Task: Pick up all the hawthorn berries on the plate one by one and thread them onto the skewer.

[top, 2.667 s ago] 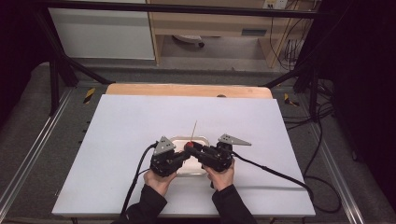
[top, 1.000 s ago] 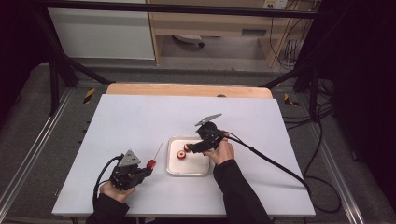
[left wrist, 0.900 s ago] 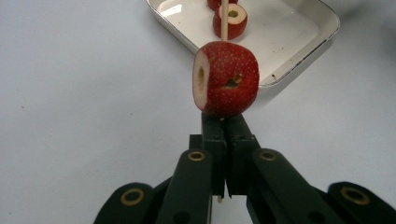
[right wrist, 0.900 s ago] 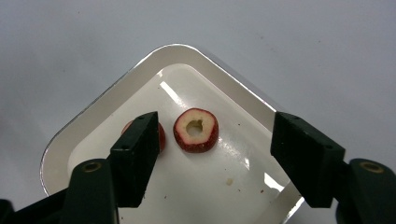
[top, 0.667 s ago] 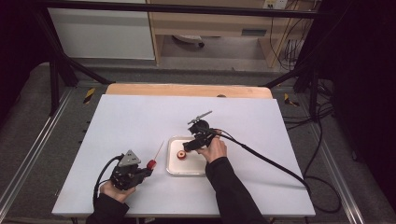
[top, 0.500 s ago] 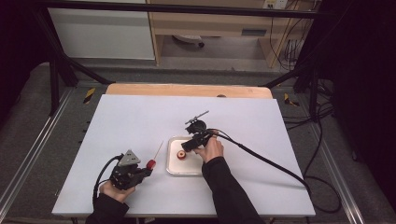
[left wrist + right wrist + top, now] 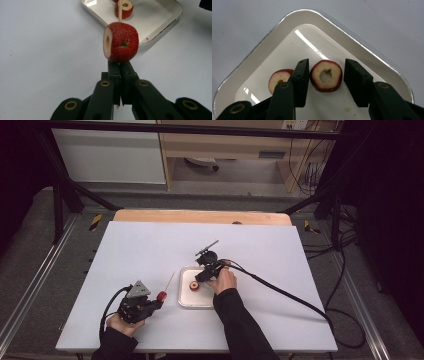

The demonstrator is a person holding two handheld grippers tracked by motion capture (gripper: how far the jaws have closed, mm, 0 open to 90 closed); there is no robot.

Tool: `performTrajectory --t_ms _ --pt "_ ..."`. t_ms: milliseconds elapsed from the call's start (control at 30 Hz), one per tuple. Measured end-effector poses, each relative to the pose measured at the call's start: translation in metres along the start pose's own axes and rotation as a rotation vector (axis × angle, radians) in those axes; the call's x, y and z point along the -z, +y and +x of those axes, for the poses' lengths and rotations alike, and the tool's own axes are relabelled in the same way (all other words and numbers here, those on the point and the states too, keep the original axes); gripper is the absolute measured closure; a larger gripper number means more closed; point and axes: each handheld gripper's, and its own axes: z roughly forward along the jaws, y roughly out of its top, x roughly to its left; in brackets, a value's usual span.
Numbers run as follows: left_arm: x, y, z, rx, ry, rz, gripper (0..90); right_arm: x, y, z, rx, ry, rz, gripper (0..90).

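— Right gripper (image 7: 325,82): we list it over the white tray (image 7: 372,53), pointing down, its jaws apart and just now closing, one on each side of a cored strawberry piece (image 7: 326,75) that lies flat on the tray floor. We see a gap on each side; the pads do not press the fruit.

— And the second piece in the tray?

— Entered as a smaller strawberry piece (image 7: 277,80), just beside the left jaw, partly hidden behind it.

— Left gripper (image 7: 120,72)?

— We record it at the near left of the white table (image 7: 125,250), well apart from the tray. Its jaws are pressed together on a thin wooden skewer (image 7: 119,11). One strawberry chunk (image 7: 121,42) is threaded on that skewer, sitting just past the jaw tips, clear of the table.

— Where does the skewer point?

— Towards the tray. In the high view we see its bare end (image 7: 170,280) short of the tray's left rim.
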Motion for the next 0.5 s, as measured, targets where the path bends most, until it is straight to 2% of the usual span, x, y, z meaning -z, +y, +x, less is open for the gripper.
performTrajectory --t_ms 233,500 --pt "-0.0005 0.0001 0.0 -0.001 0.0 0.005 88.4 -0.0032 -0.0016 0.0006 0.008 -0.012 0.016 58.1" --pt "-0.0009 0.0004 -0.001 -0.006 -0.001 0.008 88.5 -0.0021 -0.0013 -0.0007 -0.032 -0.02 0.013 59.0"
